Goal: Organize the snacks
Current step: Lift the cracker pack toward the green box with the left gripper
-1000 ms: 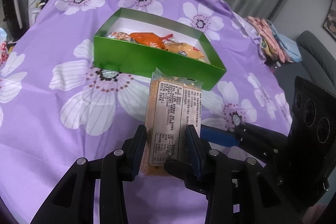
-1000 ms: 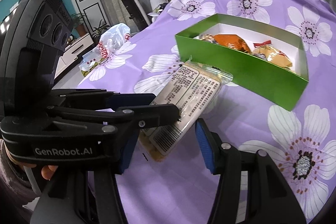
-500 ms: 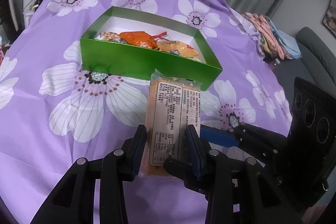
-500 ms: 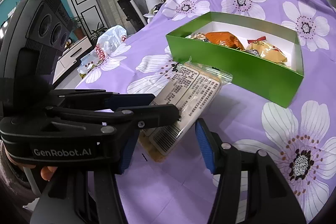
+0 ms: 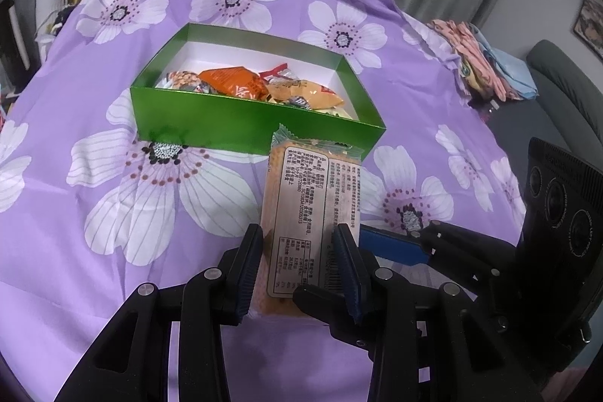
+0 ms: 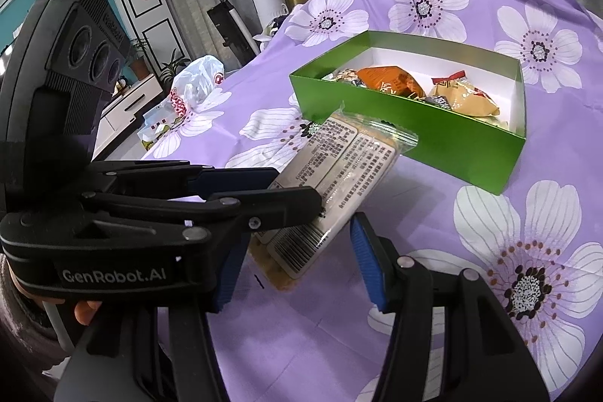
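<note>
My left gripper (image 5: 297,236) is shut on a flat cracker packet (image 5: 305,198) with a printed white label, and holds it above the cloth, pointing at the green box (image 5: 245,115). The packet's far end hangs just short of the box's near wall. Several wrapped snacks lie in the box, among them an orange bag (image 5: 233,83). In the right wrist view, the left gripper (image 6: 297,187) comes in from the left with the packet (image 6: 339,157) in front of the green box (image 6: 414,130). My right gripper (image 6: 297,243) stands open around the packet's near end without pressing on it.
A purple cloth with white flowers (image 5: 113,176) covers the table. A white plastic bag (image 6: 196,78) lies at its far left edge. A pile of clothes (image 5: 486,63) and a grey sofa (image 5: 565,81) lie beyond the right edge. An upright vacuum (image 6: 226,14) stands behind.
The left gripper has drifted a little with the packet, so the box sits further left in its view. Both grippers keep the same opening.
</note>
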Demonstrator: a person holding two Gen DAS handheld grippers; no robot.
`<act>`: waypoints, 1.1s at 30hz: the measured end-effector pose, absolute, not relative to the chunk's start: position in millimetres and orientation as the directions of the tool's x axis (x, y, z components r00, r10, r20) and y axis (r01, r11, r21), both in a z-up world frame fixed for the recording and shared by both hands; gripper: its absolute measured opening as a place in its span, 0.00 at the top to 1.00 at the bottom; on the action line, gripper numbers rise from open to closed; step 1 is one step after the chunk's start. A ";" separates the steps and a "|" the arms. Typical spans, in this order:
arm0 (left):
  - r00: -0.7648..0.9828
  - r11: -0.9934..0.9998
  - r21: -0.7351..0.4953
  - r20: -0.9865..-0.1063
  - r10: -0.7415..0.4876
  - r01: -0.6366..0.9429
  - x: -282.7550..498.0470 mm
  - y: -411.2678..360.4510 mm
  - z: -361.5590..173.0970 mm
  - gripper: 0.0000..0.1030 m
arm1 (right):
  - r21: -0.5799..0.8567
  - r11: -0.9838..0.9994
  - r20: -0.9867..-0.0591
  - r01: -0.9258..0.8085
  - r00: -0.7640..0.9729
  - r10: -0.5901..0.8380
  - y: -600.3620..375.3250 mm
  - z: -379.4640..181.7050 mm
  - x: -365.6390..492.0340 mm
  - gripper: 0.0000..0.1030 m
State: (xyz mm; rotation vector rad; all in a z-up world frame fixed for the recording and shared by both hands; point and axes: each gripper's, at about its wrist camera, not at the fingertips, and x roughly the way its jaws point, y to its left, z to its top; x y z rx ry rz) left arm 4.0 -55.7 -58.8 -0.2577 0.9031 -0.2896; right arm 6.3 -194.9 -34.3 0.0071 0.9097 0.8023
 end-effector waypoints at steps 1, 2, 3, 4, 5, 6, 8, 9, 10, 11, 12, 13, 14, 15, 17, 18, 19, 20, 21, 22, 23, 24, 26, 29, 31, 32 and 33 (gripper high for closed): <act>0.587 0.931 -0.336 -0.729 -0.352 0.141 4.3 -57.1 -57.7 0.62 | 0.327 0.717 -0.698 -0.616 0.353 0.623 -195.9 -33.6 6.1 0.47; 0.588 0.932 -0.335 -0.729 -0.351 0.142 4.3 -57.9 -57.0 0.62 | 0.327 0.717 -0.697 -0.615 0.355 0.623 -196.7 -32.9 6.1 0.47; 0.589 0.932 -0.334 -0.728 -0.351 0.143 4.3 -58.6 -56.2 0.62 | 0.328 0.718 -0.695 -0.614 0.358 0.623 -197.8 -32.1 6.0 0.47; 0.590 0.932 -0.332 -0.727 -0.351 0.145 4.4 -59.4 -55.3 0.62 | 0.327 0.719 -0.694 -0.614 0.360 0.623 -198.2 -31.5 6.5 0.47; 0.591 0.932 -0.331 -0.726 -0.352 0.148 4.6 -60.1 -54.5 0.62 | 0.326 0.719 -0.694 -0.614 0.362 0.623 -198.7 -30.8 6.8 0.47; 0.591 0.932 -0.331 -0.726 -0.352 0.149 4.7 -60.8 -53.8 0.62 | 0.325 0.720 -0.693 -0.613 0.364 0.623 -198.4 -30.3 7.1 0.47; 0.591 0.932 -0.328 -0.726 -0.352 0.153 5.1 -62.4 -52.6 0.62 | 0.325 0.722 -0.691 -0.611 0.367 0.623 -200.1 -29.5 6.1 0.47; 0.591 0.932 -0.327 -0.725 -0.352 0.154 5.2 -62.8 -52.1 0.62 | 0.325 0.722 -0.690 -0.611 0.369 0.622 -200.8 -29.1 5.5 0.47; 0.591 0.932 -0.326 -0.725 -0.352 0.156 5.3 -63.4 -51.7 0.62 | 0.324 0.723 -0.689 -0.610 0.371 0.622 -201.6 -28.5 5.0 0.47; 0.591 0.933 -0.324 -0.726 -0.352 0.157 5.6 -64.2 -51.4 0.62 | 0.325 0.724 -0.689 -0.609 0.372 0.622 -202.3 -28.5 5.9 0.47; 0.591 0.933 -0.324 -0.726 -0.352 0.158 5.7 -64.7 -51.2 0.62 | 0.324 0.724 -0.689 -0.609 0.373 0.622 -202.7 -28.1 5.2 0.47; 0.591 0.933 -0.325 -0.726 -0.353 0.158 5.5 -64.6 -51.2 0.62 | 0.324 0.725 -0.689 -0.608 0.374 0.621 -203.3 -27.8 5.1 0.47; 0.591 0.933 -0.324 -0.725 -0.353 0.159 5.7 -65.4 -50.7 0.62 | 0.323 0.725 -0.688 -0.608 0.375 0.621 -203.9 -27.4 5.3 0.47; 0.591 0.933 -0.322 -0.725 -0.353 0.161 5.9 -66.1 -50.4 0.62 | 0.324 0.726 -0.687 -0.607 0.377 0.621 -204.2 -27.4 5.7 0.47; 0.591 0.933 -0.319 -0.726 -0.352 0.165 6.9 -67.8 -49.6 0.62 | 0.325 0.727 -0.686 -0.604 0.379 0.621 -205.4 -26.7 6.7 0.47; 0.591 0.934 -0.317 -0.726 -0.352 0.167 7.1 -69.0 -48.9 0.62 | 0.325 0.728 -0.686 -0.603 0.380 0.621 -206.1 -26.3 7.2 0.47; 0.592 0.933 -0.316 -0.725 -0.353 0.169 7.4 -69.9 -48.4 0.62 | 0.324 0.730 -0.685 -0.602 0.383 0.620 -206.9 -26.0 7.4 0.47; 0.591 0.933 -0.315 -0.724 -0.354 0.173 7.9 -70.9 -48.1 0.62 | 0.323 0.731 -0.685 -0.601 0.385 0.619 -207.7 -25.8 7.4 0.47; 0.590 0.932 -0.316 -0.725 -0.356 0.175 8.9 -71.8 -48.0 0.62 | 0.323 0.732 -0.685 -0.600 0.386 0.618 -208.4 -25.7 7.2 0.47; 0.588 0.932 -0.317 -0.725 -0.358 0.177 9.5 -72.7 -48.1 0.62 | 0.323 0.734 -0.685 -0.598 0.387 0.617 -209.3 -25.7 7.6 0.47; 0.586 0.931 -0.317 -0.726 -0.360 0.179 10.3 -72.7 -48.5 0.62 | 0.322 0.735 -0.686 -0.597 0.388 0.616 -210.1 -25.7 7.9 0.46; 0.584 0.931 -0.317 -0.726 -0.362 0.181 11.2 -73.6 -48.5 0.62 | 0.322 0.736 -0.686 -0.595 0.389 0.615 -210.4 -25.9 8.8 0.47; 0.581 0.929 -0.321 -0.727 -0.367 0.185 13.8 -74.8 -48.8 0.62 | 0.322 0.739 -0.687 -0.591 0.391 0.612 -211.1 -25.6 9.3 0.47; 0.576 0.926 -0.327 -0.728 -0.373 0.188 16.6 -76.4 -49.7 0.62 | 0.324 0.742 -0.688 -0.586 0.393 0.610 -212.9 -26.6 11.2 0.47; 0.572 0.925 -0.328 -0.729 -0.376 0.190 18.4 -77.9 -50.4 0.62 | 0.328 0.745 -0.689 -0.581 0.392 0.610 -214.4 -27.6 12.9 0.47; 0.571 0.925 -0.327 -0.730 -0.377 0.193 19.0 -78.6 -50.8 0.62 | 0.329 0.746 -0.689 -0.579 0.393 0.609 -214.8 -27.5 12.2 0.47; 0.570 0.925 -0.326 -0.730 -0.377 0.195 19.9 -79.3 -50.6 0.62 | 0.328 0.747 -0.689 -0.578 0.394 0.608 -214.9 -27.7 12.6 0.47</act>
